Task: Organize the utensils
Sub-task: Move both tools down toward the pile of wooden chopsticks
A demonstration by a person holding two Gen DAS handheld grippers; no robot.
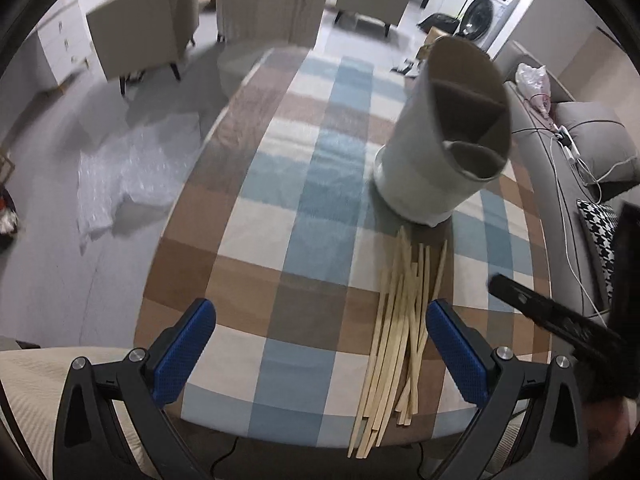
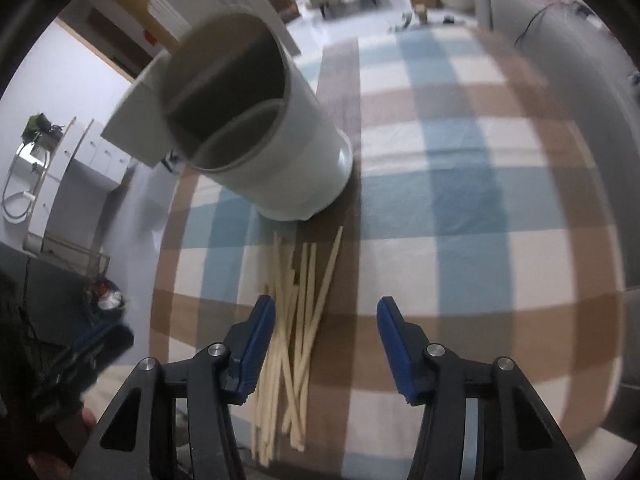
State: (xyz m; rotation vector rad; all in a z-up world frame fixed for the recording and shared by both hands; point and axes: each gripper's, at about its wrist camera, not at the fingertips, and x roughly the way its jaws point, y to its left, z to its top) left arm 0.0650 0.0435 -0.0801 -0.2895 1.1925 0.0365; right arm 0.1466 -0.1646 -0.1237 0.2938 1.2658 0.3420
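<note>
Chopsticks (image 2: 292, 344) partly hidden behind right tongs (image 2: 326, 344)

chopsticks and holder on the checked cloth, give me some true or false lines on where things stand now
1. The chopsticks lie loose on the tablecloth. True.
2. The utensil holder already has chopsticks in it. False: its compartments look empty.
3. The holder is divided inside. True.
4. The left gripper is shut on a chopstick. False: it is open and holds nothing.
5. The right gripper is open. True.
</note>
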